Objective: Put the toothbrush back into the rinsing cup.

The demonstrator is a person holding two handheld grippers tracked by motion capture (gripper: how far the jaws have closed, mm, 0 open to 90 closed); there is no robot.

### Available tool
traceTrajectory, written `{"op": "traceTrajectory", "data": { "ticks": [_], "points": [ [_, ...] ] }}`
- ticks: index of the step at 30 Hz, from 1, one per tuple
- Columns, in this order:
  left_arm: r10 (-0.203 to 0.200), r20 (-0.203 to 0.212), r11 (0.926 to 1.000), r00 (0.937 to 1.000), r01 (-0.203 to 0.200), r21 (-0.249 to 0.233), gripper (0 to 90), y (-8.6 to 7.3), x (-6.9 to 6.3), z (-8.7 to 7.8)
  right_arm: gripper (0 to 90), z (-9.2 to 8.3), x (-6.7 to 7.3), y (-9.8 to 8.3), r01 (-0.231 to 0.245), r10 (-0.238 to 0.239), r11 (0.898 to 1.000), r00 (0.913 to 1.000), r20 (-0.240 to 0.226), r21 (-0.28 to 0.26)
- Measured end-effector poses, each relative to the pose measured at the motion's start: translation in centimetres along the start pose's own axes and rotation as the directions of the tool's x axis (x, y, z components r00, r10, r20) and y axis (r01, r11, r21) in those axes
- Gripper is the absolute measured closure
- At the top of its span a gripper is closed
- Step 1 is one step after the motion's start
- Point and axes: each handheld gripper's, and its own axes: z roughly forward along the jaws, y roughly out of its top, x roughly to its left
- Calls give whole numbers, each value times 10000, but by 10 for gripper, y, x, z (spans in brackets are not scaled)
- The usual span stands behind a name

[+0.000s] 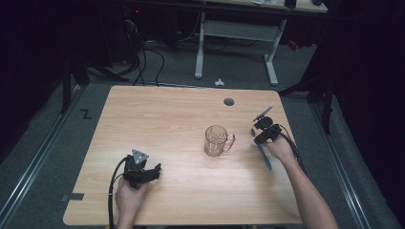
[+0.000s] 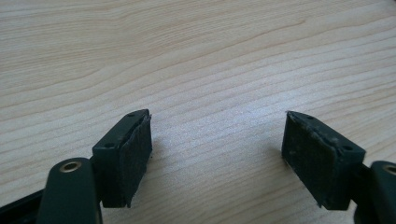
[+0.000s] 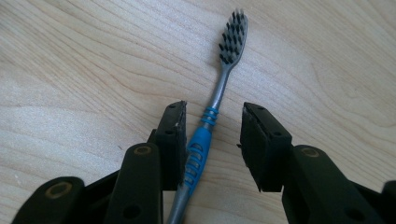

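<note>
- The right tool (image 3: 212,140) is straddling the toothbrush (image 3: 201,140) lying flat on the bench (image 3: 70,70) beside the glass mug (image 1: 217,140) — jaws half-open, not gripping.
- Centre the blue grip between both pads before closing.
- The left tool (image 2: 217,154) is resting wide and empty.

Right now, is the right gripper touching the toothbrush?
Cannot tell. In the right gripper view the right gripper straddles the toothbrush; one pad sits right against the blue handle, the other stands clear.
</note>
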Motion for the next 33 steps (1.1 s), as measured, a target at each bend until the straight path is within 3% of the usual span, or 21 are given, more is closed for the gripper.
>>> {"op": "traceTrajectory", "data": {
  "ticks": [12,16,23,33],
  "points": [
    [-4,1,10000,10000,4,-4,249,0,0,0,624,10,-3,2,-128,147,9985,9993,-352,537],
    [5,-4,10000,10000,-5,2,249,0,0,0,641,11,-4,2,-127,147,9985,9992,-379,539],
    [3,-2,10000,10000,-3,-2,249,0,0,0,666,12,-8,2,-509,560,9967,9951,-817,626],
    [12,-12,10000,10000,-12,9,249,0,0,0,725,11,-7,2,-457,525,9965,9937,-988,699]
  ]
}}
